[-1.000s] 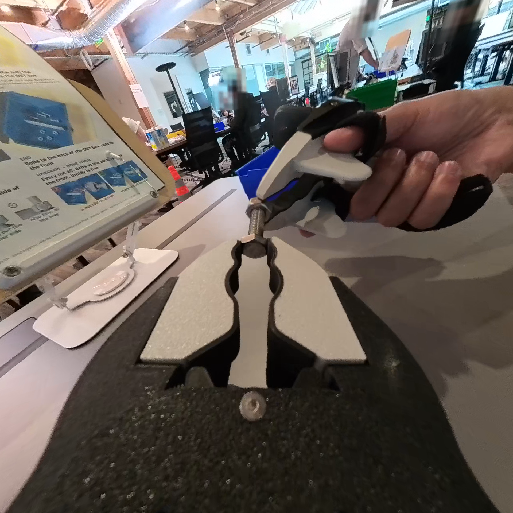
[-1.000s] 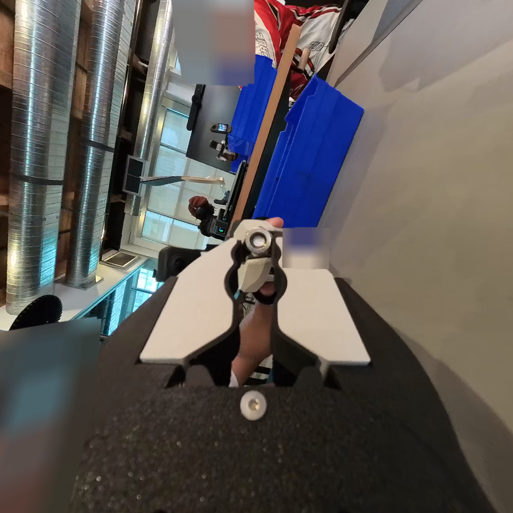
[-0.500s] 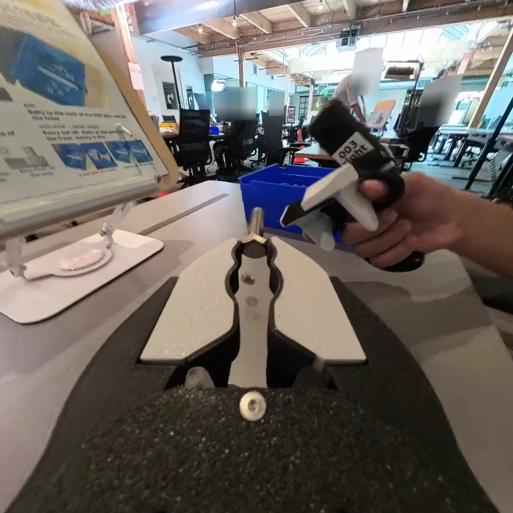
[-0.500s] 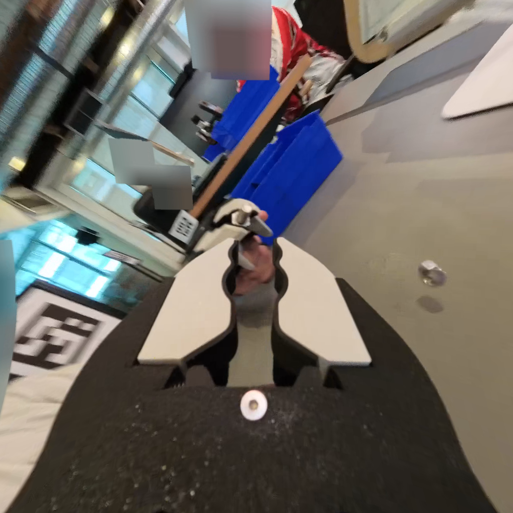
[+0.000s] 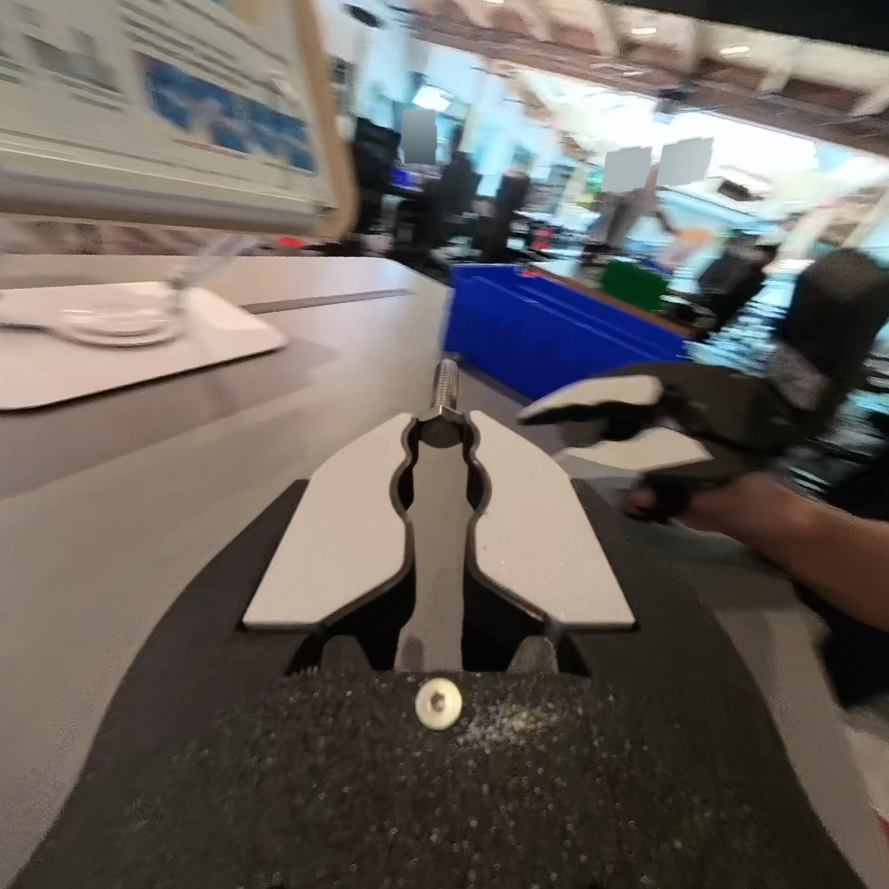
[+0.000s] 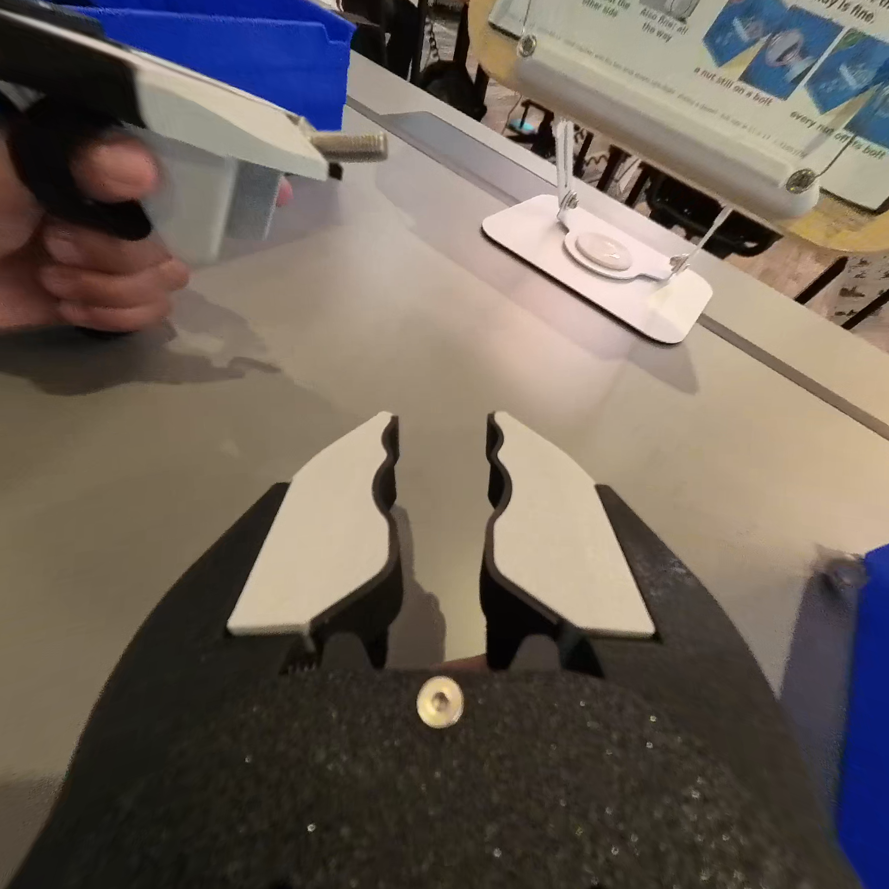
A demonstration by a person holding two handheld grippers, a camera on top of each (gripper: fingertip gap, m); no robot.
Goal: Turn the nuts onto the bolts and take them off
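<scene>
Left wrist view, left to right: an instruction board (image 5: 158, 120) on a white stand (image 5: 120, 346) fills the upper left; at centre the left gripper (image 5: 440, 433) is clamped on the hex head of a bolt (image 5: 446, 389), whose threaded shank points away and carries no nut; a blue bin (image 5: 553, 336) stands behind it at centre right; the right gripper (image 5: 543, 423), held in a hand (image 5: 721, 510), sits blurred at right, beside the bolt but apart from it. Right wrist view, left to right: the left gripper (image 6: 332, 158) enters from the upper left with the bare bolt (image 6: 349, 143) projecting sideways past its tip, a blue bin (image 6: 269, 53) behind it; the right gripper (image 6: 442, 428) at centre has its fingers (image 6: 336, 519) spread apart with only bare table (image 6: 433, 312) between them; the stand (image 6: 606, 269) and board (image 6: 721, 72) occupy the upper right; a small blurred grey object (image 6: 839, 572), possibly a nut, lies at the right edge against another blue bin (image 6: 870, 697). Judged progress: this bolt's nut appears to be off, so the unthreading step for this pair looks complete. Remaining, presumably: set the bolt down and continue with further pairs, whose number cannot be told from these views.
</scene>
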